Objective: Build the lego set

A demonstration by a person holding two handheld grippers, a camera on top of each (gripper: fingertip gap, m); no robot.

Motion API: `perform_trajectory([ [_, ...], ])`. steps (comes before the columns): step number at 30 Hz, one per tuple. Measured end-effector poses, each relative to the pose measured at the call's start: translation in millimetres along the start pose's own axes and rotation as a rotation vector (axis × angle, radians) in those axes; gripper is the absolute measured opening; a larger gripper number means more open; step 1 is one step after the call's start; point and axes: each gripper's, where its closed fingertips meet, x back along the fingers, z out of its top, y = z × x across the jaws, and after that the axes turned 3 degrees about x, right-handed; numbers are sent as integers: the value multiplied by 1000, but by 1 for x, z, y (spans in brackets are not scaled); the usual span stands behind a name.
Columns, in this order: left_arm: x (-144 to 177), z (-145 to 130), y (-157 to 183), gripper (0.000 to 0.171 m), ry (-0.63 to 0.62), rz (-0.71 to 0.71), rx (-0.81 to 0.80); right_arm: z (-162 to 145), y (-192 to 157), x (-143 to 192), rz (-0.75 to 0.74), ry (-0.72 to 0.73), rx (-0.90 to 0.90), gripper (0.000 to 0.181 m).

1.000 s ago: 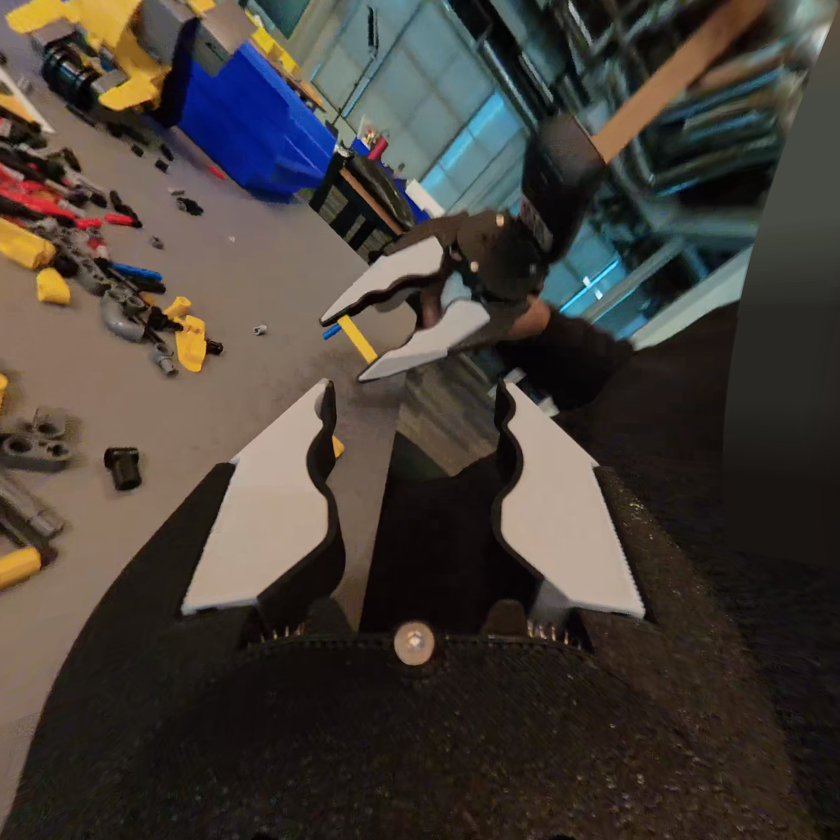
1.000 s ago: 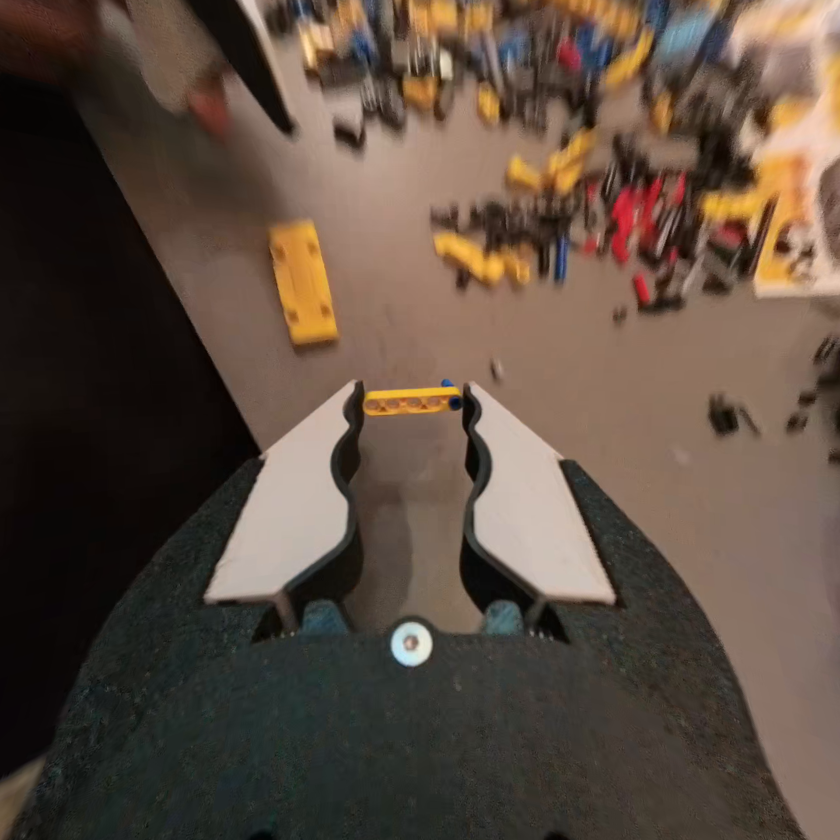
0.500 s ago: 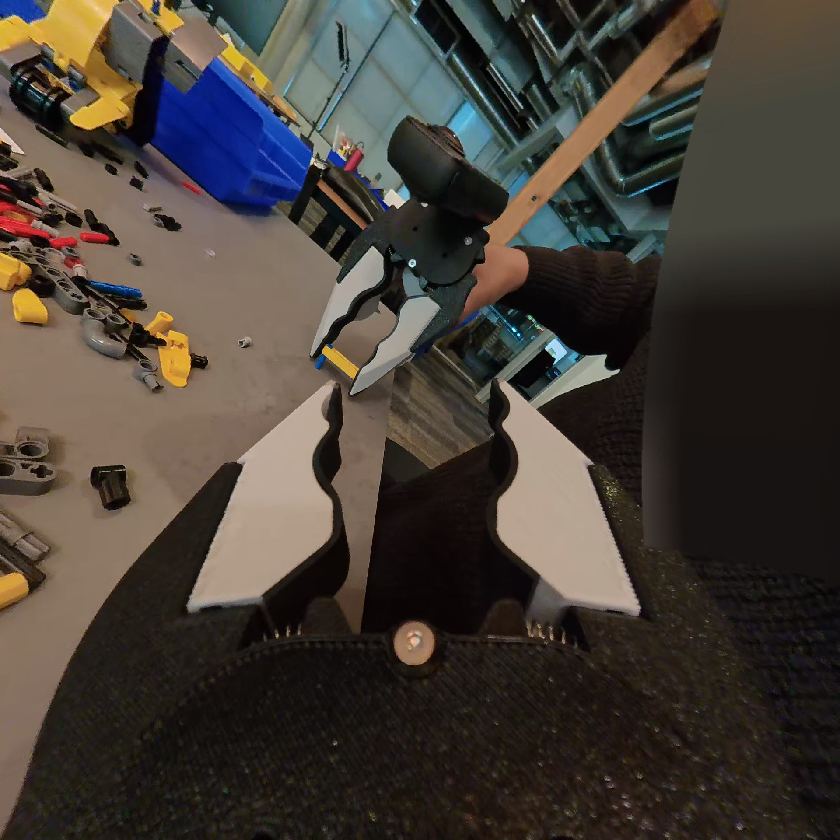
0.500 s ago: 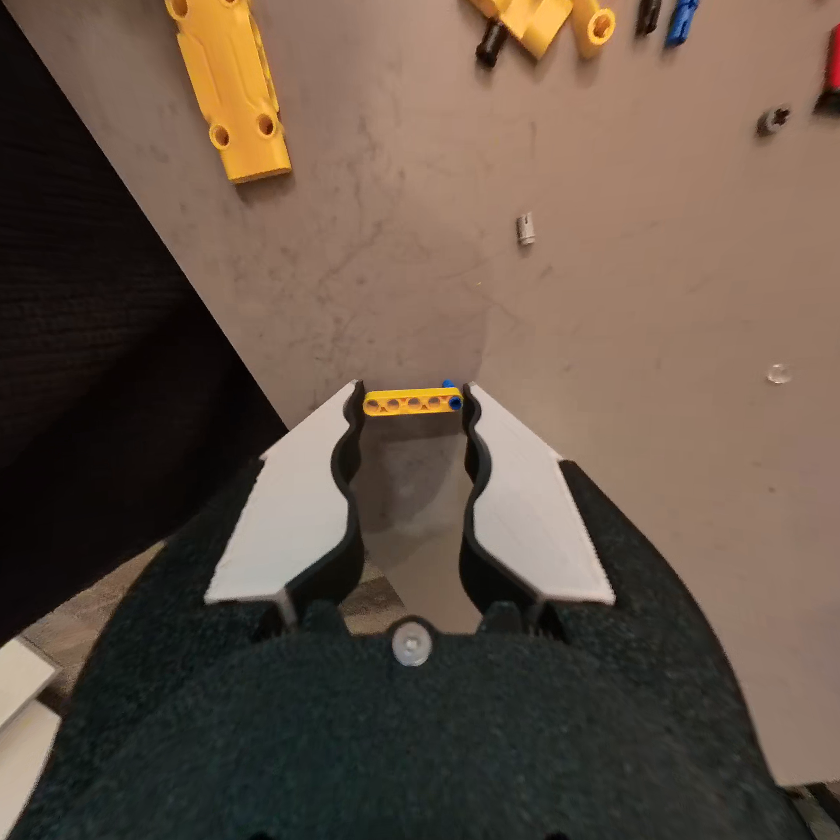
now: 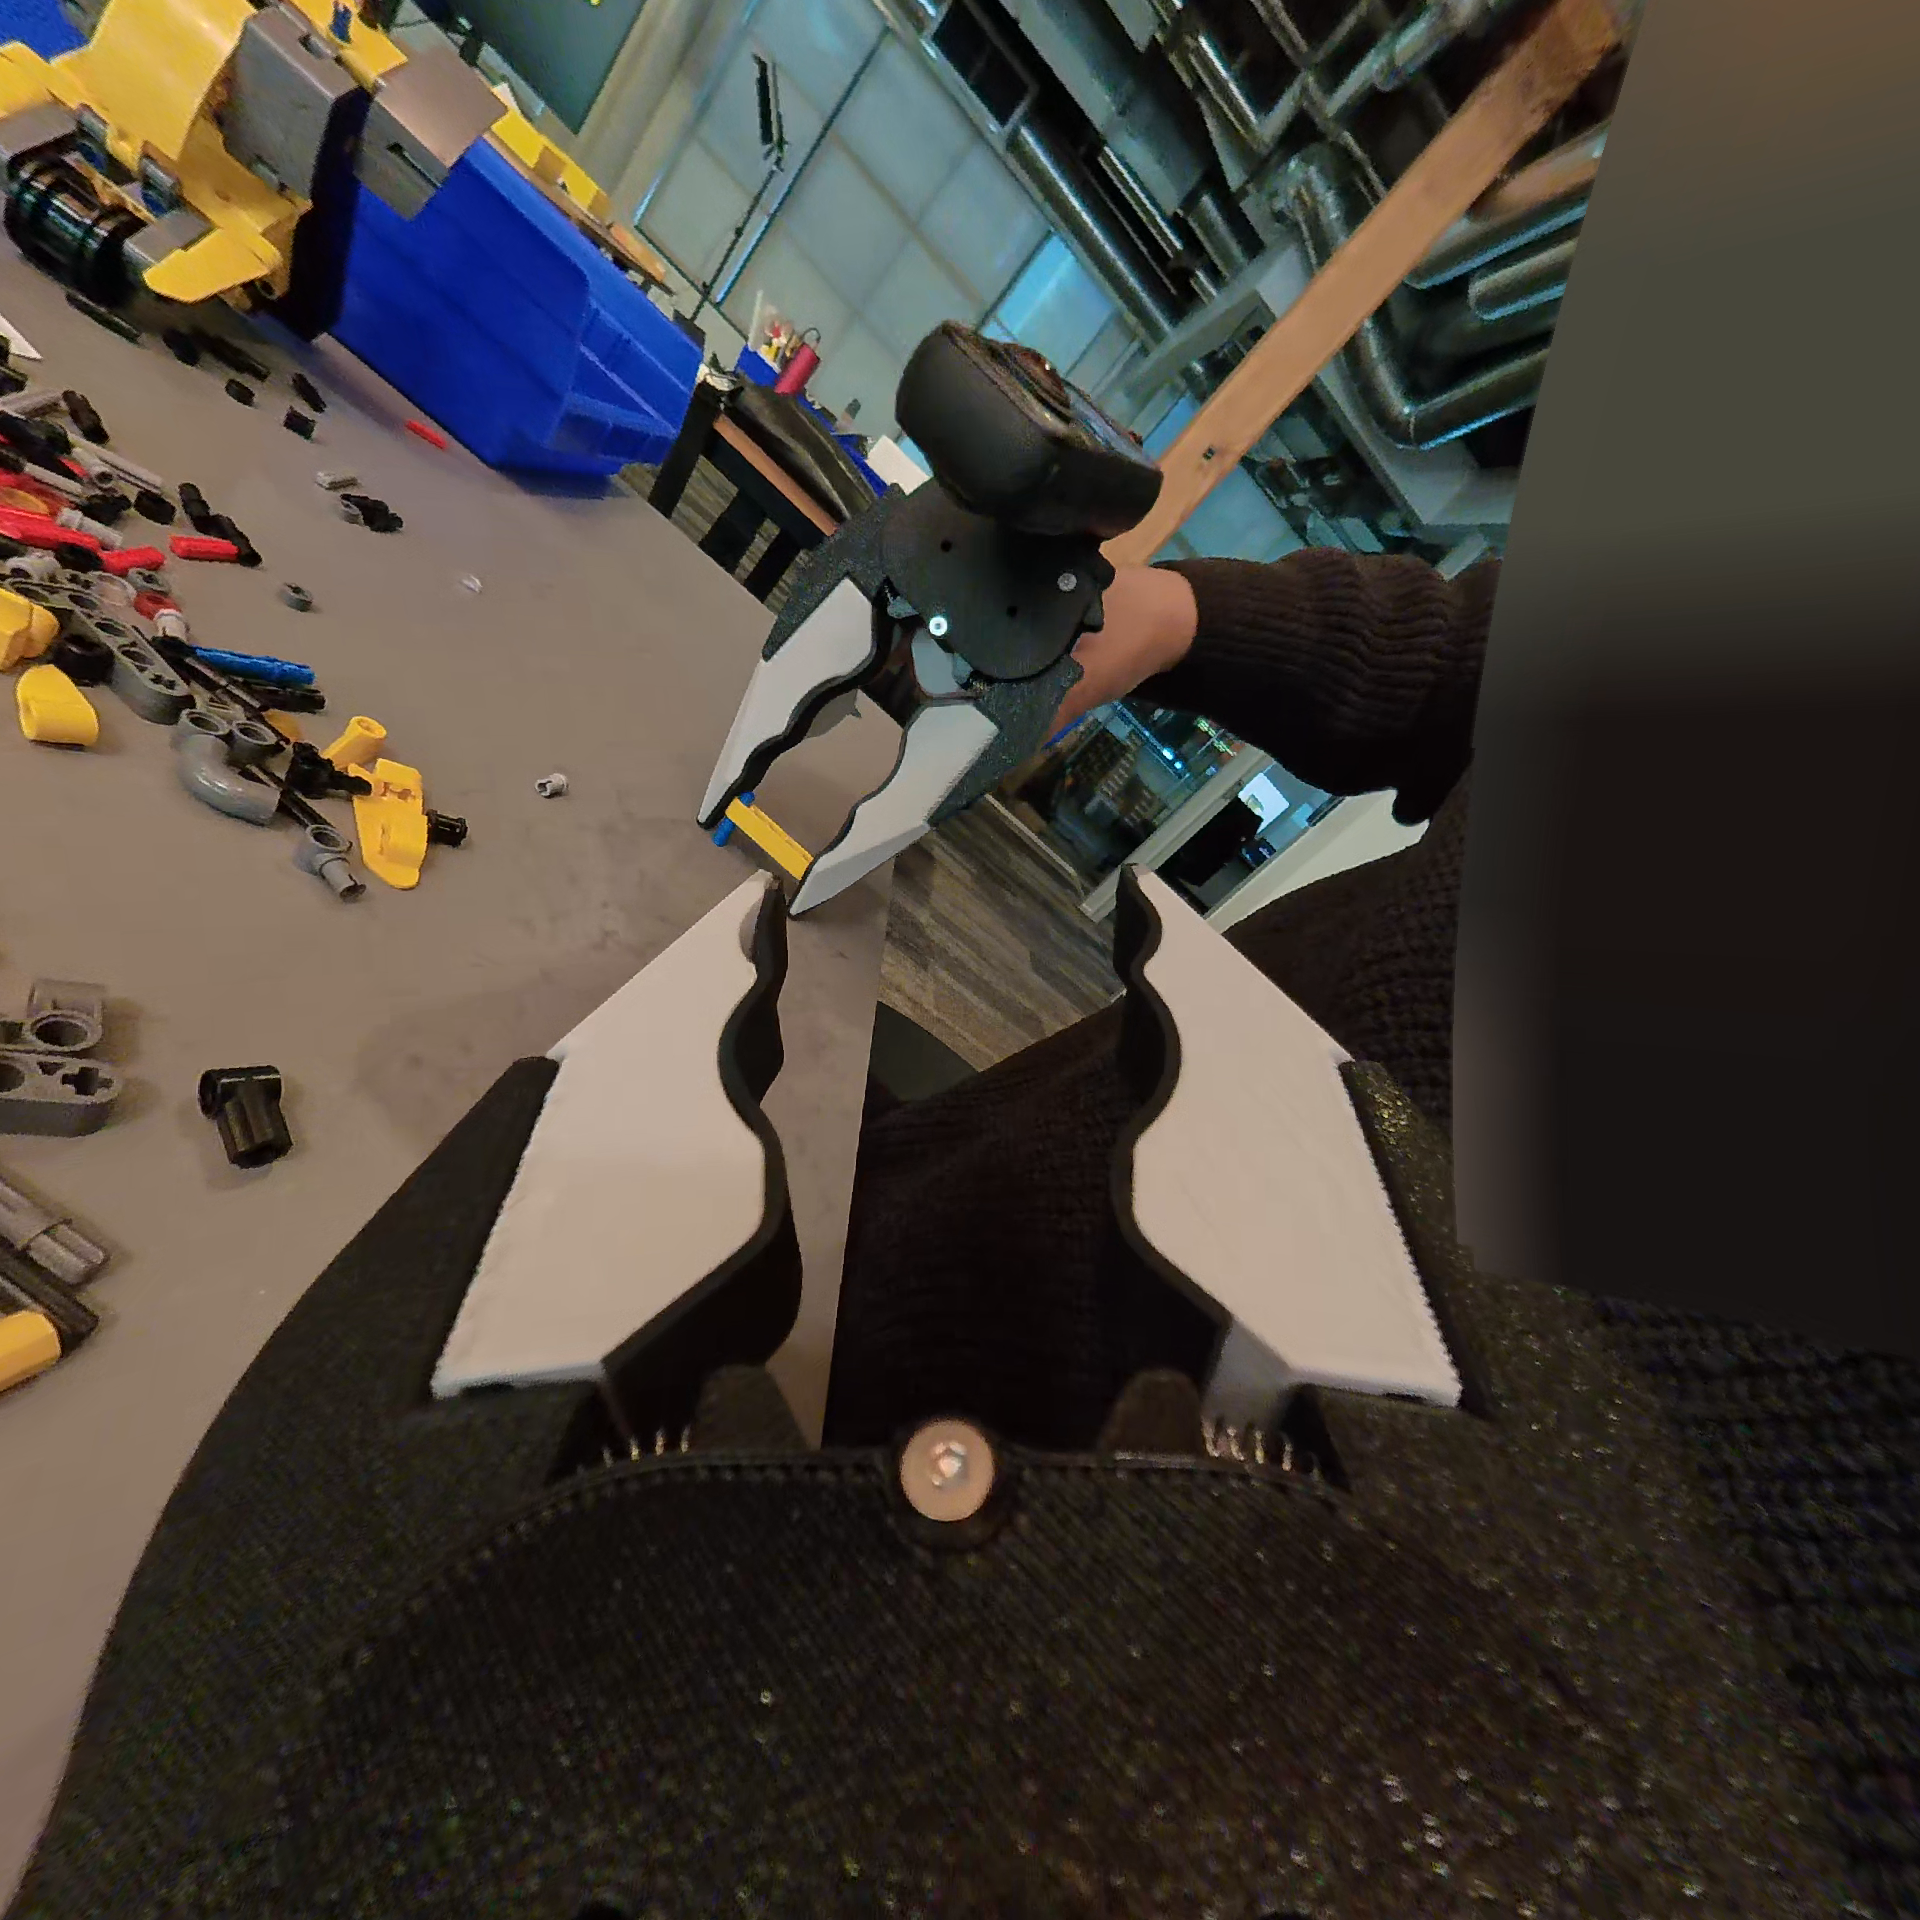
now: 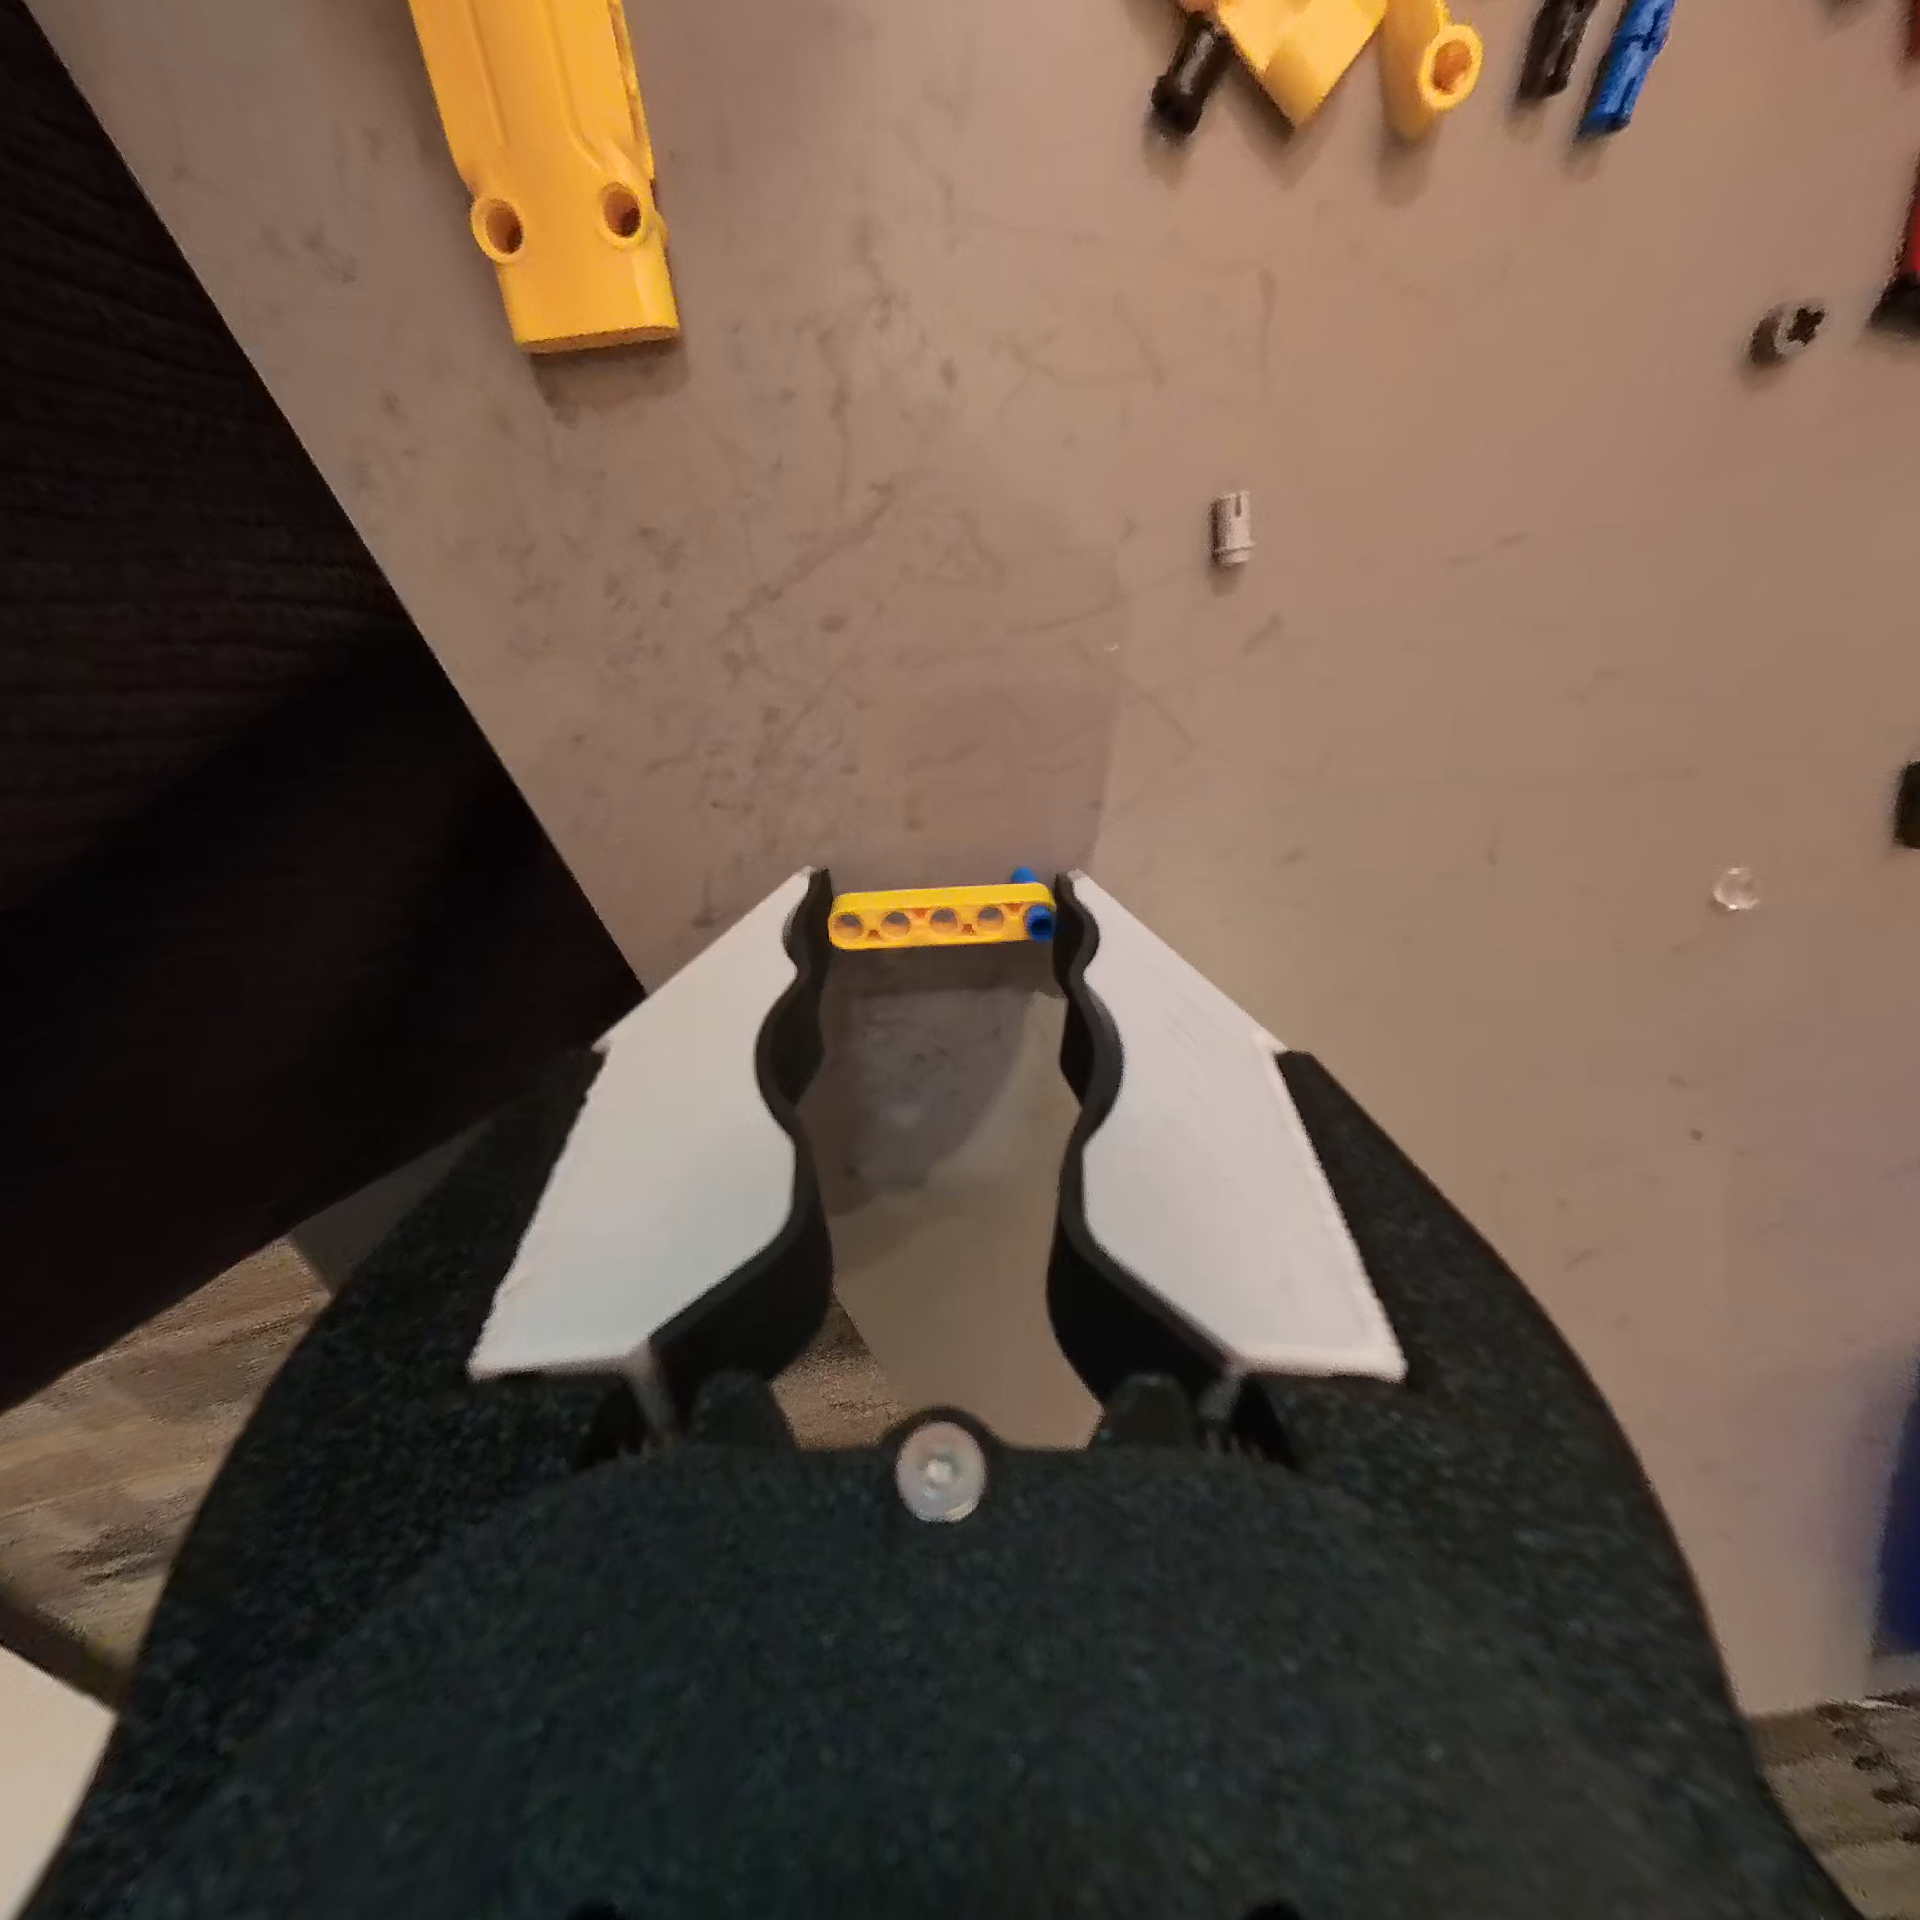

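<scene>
My right gripper [image 6: 940, 899] is shut on a short yellow beam [image 6: 935, 918] with a blue pin [image 6: 1031, 914] at its right end, held lengthwise between the fingertips just above the grey table [image 6: 1351, 675] near its front edge. The same gripper [image 5: 756, 854] with the yellow beam [image 5: 771, 831] shows in the left wrist view, pointing down at the table edge. My left gripper [image 5: 945, 883] is open and empty, straddling the table's front edge just in front of it.
A long yellow panel [image 6: 556, 177] lies beyond the right gripper. Loose yellow, black, blue and red pieces [image 5: 208, 727] spread over the table's left. A partly built yellow and grey model [image 5: 208, 135] and a blue bin [image 5: 499, 312] stand at the back. A dark knit sleeve [image 5: 1340, 665] is on the right. Spacing between my two grippers at the tips: around 15 centimeters.
The right gripper, still holding the yellow beam, has dropped low over the table near its front edge and steadied. The left gripper has stayed open and nearly still.
</scene>
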Motion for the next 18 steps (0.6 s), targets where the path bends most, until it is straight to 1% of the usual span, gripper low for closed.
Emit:
perform_trajectory([
  [18,0,0,0,60,0,-2,4,1,-2,0,-25,66,-56,43],
])
